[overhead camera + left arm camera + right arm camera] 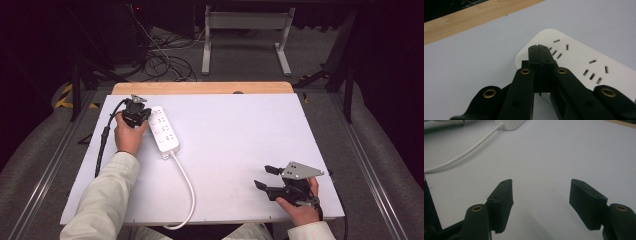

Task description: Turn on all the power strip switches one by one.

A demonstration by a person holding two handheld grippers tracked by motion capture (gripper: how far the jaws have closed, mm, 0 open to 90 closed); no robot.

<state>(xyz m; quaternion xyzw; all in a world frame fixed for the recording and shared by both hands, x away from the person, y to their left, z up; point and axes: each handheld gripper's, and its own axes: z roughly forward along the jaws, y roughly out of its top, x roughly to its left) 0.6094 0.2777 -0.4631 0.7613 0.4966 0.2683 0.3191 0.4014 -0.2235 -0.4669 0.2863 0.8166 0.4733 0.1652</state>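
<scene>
just under left tool (pixel 541 53): power strip (pixel 584 65)

Black left gripper (pixel 141 114) and right gripper (pixel 266 177) with brass-ringed jaws, trailing black cables; pale cream sleeves (pixel 102 197).

Your high view looks forward and down on the whole white bench (pixel 240 150). Your left gripper view sits very close over the power strip (pixel 584 62), facing the wooden far edge. Your right gripper view looks low across the bench; all three share that strip.
</scene>
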